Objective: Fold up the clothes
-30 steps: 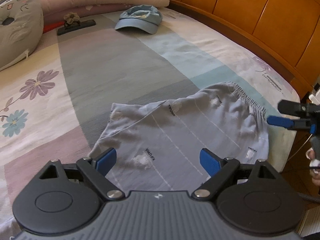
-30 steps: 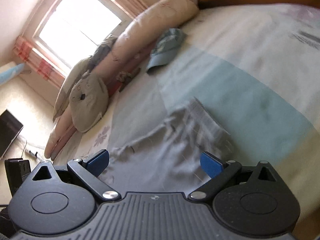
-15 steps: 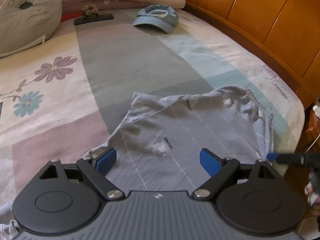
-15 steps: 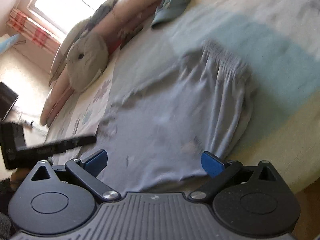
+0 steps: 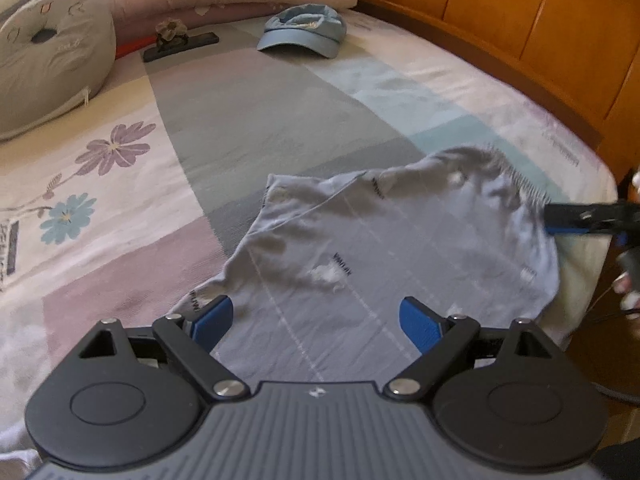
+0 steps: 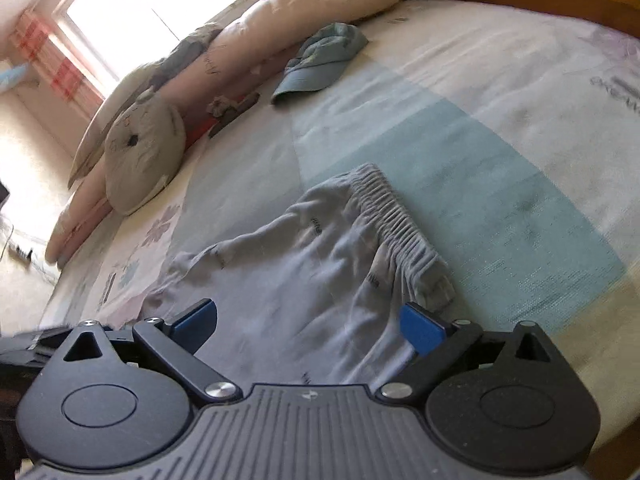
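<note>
Shorts [image 5: 392, 240] are lying spread ahead of both wide-spread grippers; I'm watching the right gripper [image 6: 308, 320] hovering nearest the waistband [image 6: 396, 216], mid-right of frame.

Pale grey shorts [image 5: 384, 248] with thin white lines and dark lettering; blue cap [image 5: 304, 32], upper centre; bedsheet [image 5: 120, 184] in grey, teal, pink blocks with purple flowers.

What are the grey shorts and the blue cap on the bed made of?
The grey shorts look like thin, soft knit cloth, maybe cotton: they wrinkle and the waistband is gathered. The blue cap looks like matte woven cloth, perhaps denim or cotton, with a stiffer brim. The exact fibre can't be told.
</note>
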Demonstrator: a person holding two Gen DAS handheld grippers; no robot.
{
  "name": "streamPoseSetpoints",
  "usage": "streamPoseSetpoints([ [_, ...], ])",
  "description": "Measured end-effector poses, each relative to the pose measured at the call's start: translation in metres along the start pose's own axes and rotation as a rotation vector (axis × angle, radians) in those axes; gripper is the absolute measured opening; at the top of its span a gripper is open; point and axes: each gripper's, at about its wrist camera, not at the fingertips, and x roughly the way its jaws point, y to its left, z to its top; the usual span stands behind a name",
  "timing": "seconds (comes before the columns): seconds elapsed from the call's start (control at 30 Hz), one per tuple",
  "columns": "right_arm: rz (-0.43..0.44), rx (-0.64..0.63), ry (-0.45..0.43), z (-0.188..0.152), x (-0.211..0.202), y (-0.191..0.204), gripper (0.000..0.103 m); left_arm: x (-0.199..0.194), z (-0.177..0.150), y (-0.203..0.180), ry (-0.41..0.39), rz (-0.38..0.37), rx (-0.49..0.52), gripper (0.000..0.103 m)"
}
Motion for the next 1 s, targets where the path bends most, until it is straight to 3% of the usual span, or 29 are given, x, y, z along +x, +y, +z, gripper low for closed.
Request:
streamPoseSetpoints([
  [0.1,0.004,-0.154,-0.006,-0.005,-0.005,0.031,0.101,0.005,0.0,-0.002,0.001,0.002,0.012,0.09],
  [0.23,0.13,-0.275,0.059,-0.021,0.014,0.07,0.101,0.008,-0.007,-0.005,0.014,0.051,0.088,0.09],
  [0.37,0.125,-0.235,0.171,-0.048,0.039,0.08,0.102,0.01,-0.026,0.004,0.067,0.074,0.097,0.09],
  [0.43,0.113,-0.228,0.171,-0.059,0.032,0.082,0.103,0.008,-0.04,0.01,0.087,0.063,0.079,0.091],
  [0.6,0.105,-0.188,0.227,-0.064,0.02,0.089,0.103,-0.006,-0.051,0.014,0.066,0.034,0.122,0.092],
  [0.73,0.092,-0.246,0.135,-0.045,0.022,0.107,0.103,-0.016,-0.043,0.02,0.017,0.049,0.107,0.092],
  [0.8,0.116,-0.229,0.134,-0.043,0.03,0.111,0.103,-0.021,-0.041,0.023,-0.01,0.055,0.099,0.092],
  [1.0,0.168,-0.181,0.256,-0.081,0.034,0.117,0.103,-0.028,-0.054,0.038,-0.008,0.039,0.034,0.092],
])
